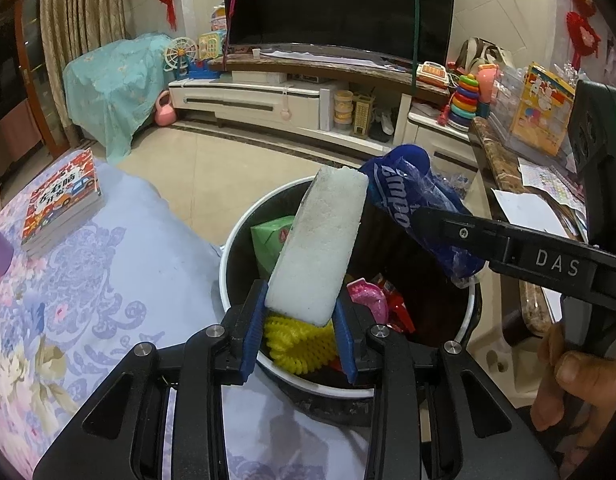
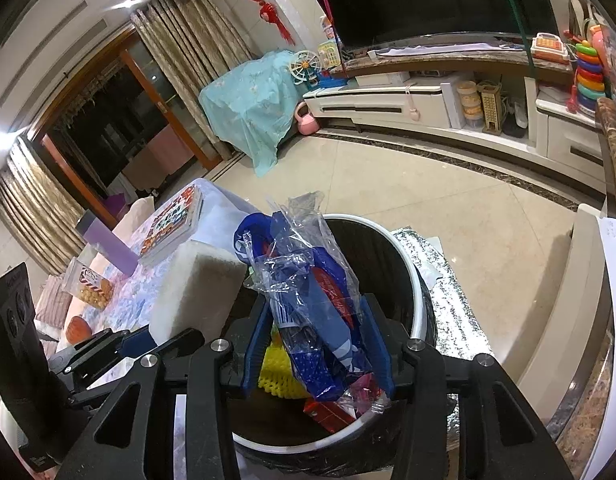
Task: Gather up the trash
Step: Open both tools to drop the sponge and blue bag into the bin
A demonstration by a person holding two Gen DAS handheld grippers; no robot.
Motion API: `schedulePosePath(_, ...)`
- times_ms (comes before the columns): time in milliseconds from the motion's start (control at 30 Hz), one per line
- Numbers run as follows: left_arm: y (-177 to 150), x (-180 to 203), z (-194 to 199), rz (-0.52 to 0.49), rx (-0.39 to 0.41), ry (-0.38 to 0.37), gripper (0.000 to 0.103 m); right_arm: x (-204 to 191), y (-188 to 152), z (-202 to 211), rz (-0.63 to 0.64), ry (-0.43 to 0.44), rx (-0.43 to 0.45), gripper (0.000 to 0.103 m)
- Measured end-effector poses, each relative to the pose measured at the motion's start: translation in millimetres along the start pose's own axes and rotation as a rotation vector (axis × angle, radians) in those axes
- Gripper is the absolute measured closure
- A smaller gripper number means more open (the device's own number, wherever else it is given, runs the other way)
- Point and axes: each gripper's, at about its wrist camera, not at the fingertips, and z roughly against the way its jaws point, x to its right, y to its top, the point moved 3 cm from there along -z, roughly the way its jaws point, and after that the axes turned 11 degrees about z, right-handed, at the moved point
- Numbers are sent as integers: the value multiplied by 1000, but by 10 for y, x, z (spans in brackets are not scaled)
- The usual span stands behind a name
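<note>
My left gripper (image 1: 300, 312) is shut on a white foam block (image 1: 320, 248) and holds it tilted over the round trash bin (image 1: 228, 264). My right gripper (image 2: 316, 344) is shut on a crumpled blue plastic wrapper (image 2: 308, 304), also over the bin (image 2: 416, 280). In the left wrist view the right gripper (image 1: 436, 224) reaches in from the right with the wrapper (image 1: 404, 196). In the right wrist view the foam block (image 2: 196, 292) stands at the left. The bin holds a yellow foam net (image 1: 296, 340), a green carton (image 1: 272, 240) and pink and red scraps (image 1: 372, 300).
A table with a floral cloth (image 1: 88, 292) lies left of the bin, with a stack of books (image 1: 60, 204), a purple box (image 2: 108, 244) and a snack bag (image 2: 92, 284). A marble counter (image 1: 504, 168) stands at the right. A TV cabinet (image 1: 292, 100) lines the far wall.
</note>
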Motion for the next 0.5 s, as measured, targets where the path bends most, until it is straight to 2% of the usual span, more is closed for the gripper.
schedulePosePath(267, 9, -27, -26, 12, -10, 13, 67, 2, 22, -11, -3, -5, -5, 54)
schedulePosePath(333, 16, -49, -17, 18, -11, 15, 57, 15, 30, -13, -10, -7, -8, 49)
schedulePosePath(367, 11, -62, -4, 22, -7, 18, 55, 22, 33, -14, -13, -7, -10, 42)
schedulePosePath(400, 12, -73, 10, 25, -2, 22, 51, 30, 34, -8, -18, -10, -10, 31)
schedulePosePath(500, 6, -106, 54, 29, 6, 29, 50, 36, 40, 42, -25, -14, 7, 25)
